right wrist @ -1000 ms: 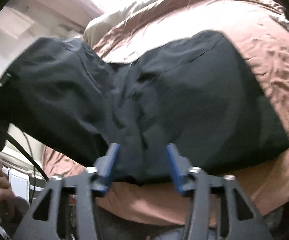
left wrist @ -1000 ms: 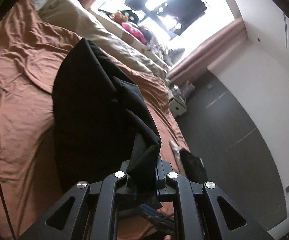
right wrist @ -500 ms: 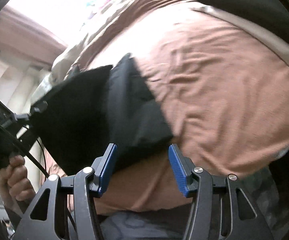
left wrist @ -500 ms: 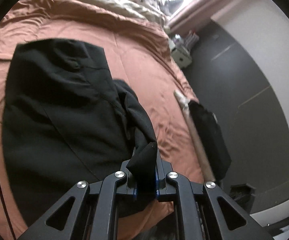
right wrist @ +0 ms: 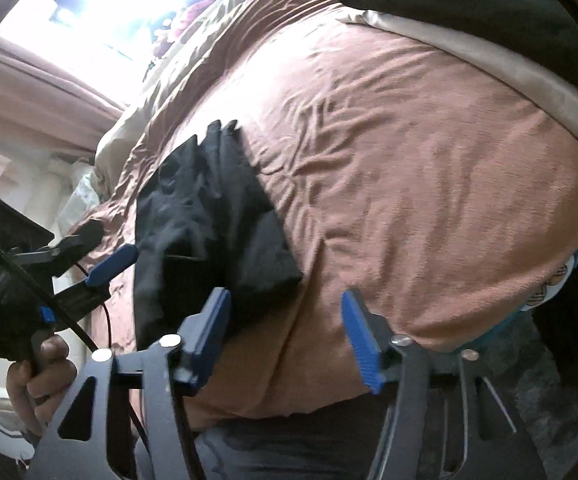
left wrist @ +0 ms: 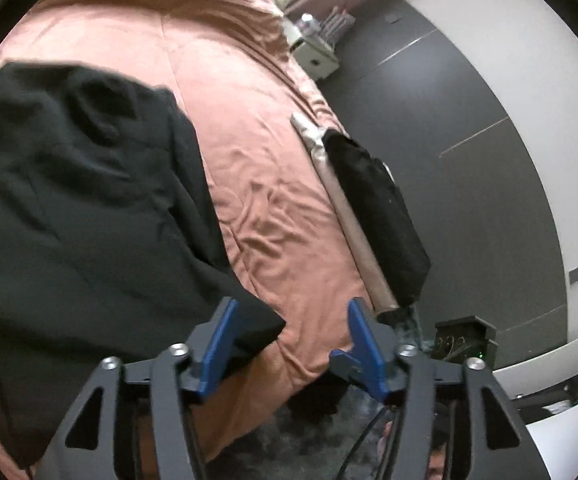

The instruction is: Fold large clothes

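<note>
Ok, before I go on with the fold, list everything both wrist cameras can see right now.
black garment: 1, black, lying folded on the bed's near left part, not held
bedspread: 1, rust brown, wrinkled, covering the bed
beige bedding: 1, beige, at the far end of the bed under the window
second black cloth: 1, black, draped over the bed's right edge
pale roll: 1, beige, along the right edge beside that cloth
bedside cabinet: 1, pale, by the bed's far corner
window: 1, overexposed, beyond the bed
floor: dark grey, right of the bed
hand: 1, holding the left gripper's handle
left gripper: 1, blue pads, open, over the garment's near corner
right gripper: 1, blue pads, open, empty
</note>
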A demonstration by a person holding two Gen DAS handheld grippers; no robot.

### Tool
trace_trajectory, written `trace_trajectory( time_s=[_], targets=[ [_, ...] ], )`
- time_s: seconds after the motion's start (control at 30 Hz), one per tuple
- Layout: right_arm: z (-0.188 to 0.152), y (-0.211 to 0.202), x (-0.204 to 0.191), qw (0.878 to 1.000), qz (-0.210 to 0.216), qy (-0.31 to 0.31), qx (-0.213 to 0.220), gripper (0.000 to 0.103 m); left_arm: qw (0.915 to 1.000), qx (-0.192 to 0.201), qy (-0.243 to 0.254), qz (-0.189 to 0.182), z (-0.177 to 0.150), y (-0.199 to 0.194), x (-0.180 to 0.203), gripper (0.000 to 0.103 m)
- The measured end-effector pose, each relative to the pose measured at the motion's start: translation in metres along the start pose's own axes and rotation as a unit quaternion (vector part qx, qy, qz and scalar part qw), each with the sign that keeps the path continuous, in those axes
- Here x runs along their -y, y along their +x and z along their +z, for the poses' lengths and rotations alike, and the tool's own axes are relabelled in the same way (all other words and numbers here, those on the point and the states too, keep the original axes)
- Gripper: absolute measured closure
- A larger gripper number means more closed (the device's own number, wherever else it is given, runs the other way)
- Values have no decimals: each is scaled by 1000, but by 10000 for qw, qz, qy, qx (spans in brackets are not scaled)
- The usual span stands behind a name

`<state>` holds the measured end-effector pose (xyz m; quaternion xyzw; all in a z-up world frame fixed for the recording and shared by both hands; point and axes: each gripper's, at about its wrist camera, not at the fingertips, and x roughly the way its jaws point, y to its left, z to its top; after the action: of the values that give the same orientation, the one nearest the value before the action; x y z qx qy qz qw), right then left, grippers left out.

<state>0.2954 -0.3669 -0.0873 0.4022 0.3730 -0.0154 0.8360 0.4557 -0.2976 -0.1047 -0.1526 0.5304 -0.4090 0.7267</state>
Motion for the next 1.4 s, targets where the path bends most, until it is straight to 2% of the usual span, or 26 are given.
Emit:
trace_trajectory(
  time_s=[0.17, 0.33, 0.5, 0.57, 0.67, 0.77, 0.8, 0.87, 0.97, 1.03, 1.2, 1.37, 1.4],
  targets=[
    [1, 18, -21, 9993, 323, -164, -72, 40, 9985, 308, -194, 418, -1, -37, -26, 38],
    [4, 42, -47, 9975, 611, -340, -123, 39, 9922, 563, -559, 963, -9, -69, -72, 38],
    [9, 73, -57, 9978, 482, -324, -325, 39, 9823, 704, -909, 1481, -31, -98, -117, 36],
    [13, 87, -55, 9984, 357, -259, -365, 39, 9779, 681, -1031, 1687, -37, -98, -132, 34],
    [17, 103, -58, 9979, 394, -330, -403, 39, 9698, 542, -1319, 1976, -51, -99, -162, 34],
    [18, 107, -60, 9967, 585, -392, -400, 77, 9674, 419, -1543, 1966, -60, -94, -178, 34],
    [19, 108, -61, 9965, 593, -417, -417, 84, 9671, 367, -1606, 1939, -63, -91, -180, 34],
    [20, 104, -60, 9960, 683, -491, -290, 89, 9696, 303, -1609, 1821, -66, -84, -179, 34],
    [20, 98, -54, 9964, 684, -490, -118, 93, 9736, 201, -1503, 1704, -66, -76, -168, 34],
    [19, 96, -44, 9968, 678, -423, -100, 93, 9774, 158, -1414, 1566, -65, -71, -160, 39],
    [15, 92, -16, 9984, 501, -235, -77, 94, 9812, 106, -1183, 1521, -61, -64, -139, 46],
    [11, 95, -2, 9989, 428, -110, -144, 93, 9798, 49, -992, 1738, -59, -56, -130, 47],
    [11, 95, -5, 9990, 373, -166, -163, 87, 9795, 46, -967, 1769, -61, -55, -130, 47]
  ],
)
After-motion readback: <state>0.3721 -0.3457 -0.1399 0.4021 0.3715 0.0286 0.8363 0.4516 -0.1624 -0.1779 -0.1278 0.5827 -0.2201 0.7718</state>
